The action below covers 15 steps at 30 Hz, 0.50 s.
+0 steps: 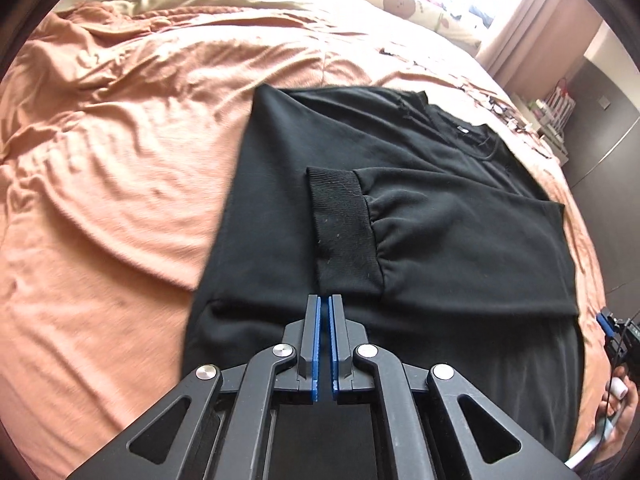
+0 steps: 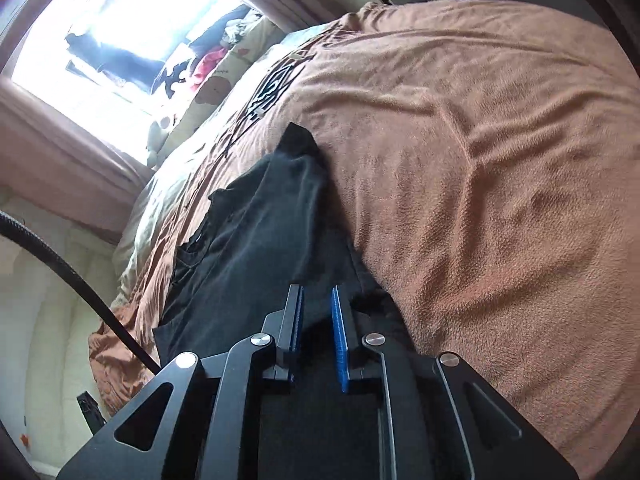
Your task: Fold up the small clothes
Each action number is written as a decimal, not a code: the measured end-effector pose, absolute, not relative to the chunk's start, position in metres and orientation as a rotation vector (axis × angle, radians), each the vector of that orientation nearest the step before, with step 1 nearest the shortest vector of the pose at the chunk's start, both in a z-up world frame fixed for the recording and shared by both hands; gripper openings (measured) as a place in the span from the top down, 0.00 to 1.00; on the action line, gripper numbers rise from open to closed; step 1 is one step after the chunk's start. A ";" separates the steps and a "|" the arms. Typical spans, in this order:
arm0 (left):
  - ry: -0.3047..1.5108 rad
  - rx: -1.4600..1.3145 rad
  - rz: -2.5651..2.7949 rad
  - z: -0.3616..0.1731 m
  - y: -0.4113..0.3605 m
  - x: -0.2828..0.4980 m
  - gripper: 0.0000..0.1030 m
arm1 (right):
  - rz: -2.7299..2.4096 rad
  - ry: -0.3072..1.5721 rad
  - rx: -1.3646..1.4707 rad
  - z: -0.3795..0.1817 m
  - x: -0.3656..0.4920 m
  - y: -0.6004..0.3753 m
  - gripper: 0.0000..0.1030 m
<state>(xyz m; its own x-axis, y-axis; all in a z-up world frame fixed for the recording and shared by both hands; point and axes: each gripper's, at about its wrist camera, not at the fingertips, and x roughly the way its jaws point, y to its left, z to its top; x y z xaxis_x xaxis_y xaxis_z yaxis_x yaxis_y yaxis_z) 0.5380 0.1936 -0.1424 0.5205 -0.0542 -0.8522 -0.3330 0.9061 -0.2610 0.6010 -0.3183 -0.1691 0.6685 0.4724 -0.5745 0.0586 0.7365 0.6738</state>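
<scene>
A black sweatshirt (image 1: 280, 168) lies spread on a bed covered by a rumpled orange-brown blanket (image 1: 100, 152), its neckline pointing toward the far side where a cartoon-printed pillow (image 1: 424, 8) sits below a bright window. One sleeve is folded across the body, so its ribbed cuff (image 1: 344, 224) lies flat near the middle of the garment. The left gripper (image 1: 324, 299) hovers just at the near end of that cuff, its blue-padded fingers (image 1: 317, 340) drawn almost together with only a thin slit between them and no cloth visibly caught there. The sweatshirt's left edge runs straight, and beyond it a broad stretch of bare blanket lies open. On the right the folded sleeve's edge comes close to the bed's side, where the blanket narrows before dark furniture. In the left wrist view the right gripper (image 1: 608, 326) shows at the far right edge, held in a hand (image 1: 618, 408), beside the garment's lower right corner. The right wrist view is rolled sideways: its fingers (image 2: 340, 340) stand part open, with a fold of the sweatshirt's black fabric lying between them; whether the pads press on it I cannot tell. A wide, wrinkled span of blanket lies free to that side, and a black cable (image 2: 72, 276) curves past on the other.
</scene>
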 end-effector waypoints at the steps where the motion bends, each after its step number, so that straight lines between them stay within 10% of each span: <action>1: 1.009 -0.421 0.170 -0.138 0.194 0.531 0.90 | 0.255 0.814 0.719 -0.165 0.596 -0.319 0.89; 6: 0.947 -0.398 0.154 -0.108 0.198 0.486 0.54 | 0.262 0.791 0.658 -0.135 0.555 -0.313 0.81; 9: 0.903 -0.395 0.151 -0.090 0.201 0.461 0.45 | 0.253 0.789 0.577 -0.111 0.526 -0.309 0.46; 15: 0.794 -0.417 0.134 -0.054 0.205 0.408 0.29 | 0.230 0.723 0.332 -0.048 0.449 -0.284 0.33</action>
<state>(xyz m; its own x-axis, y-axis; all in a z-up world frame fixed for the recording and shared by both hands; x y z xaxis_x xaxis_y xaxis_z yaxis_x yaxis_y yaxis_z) 0.4080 0.2045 -0.0543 0.6971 -0.0384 -0.7160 -0.2711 0.9103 -0.3127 0.4495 -0.2844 -0.0479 0.7280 0.3179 -0.6075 -0.0915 0.9231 0.3735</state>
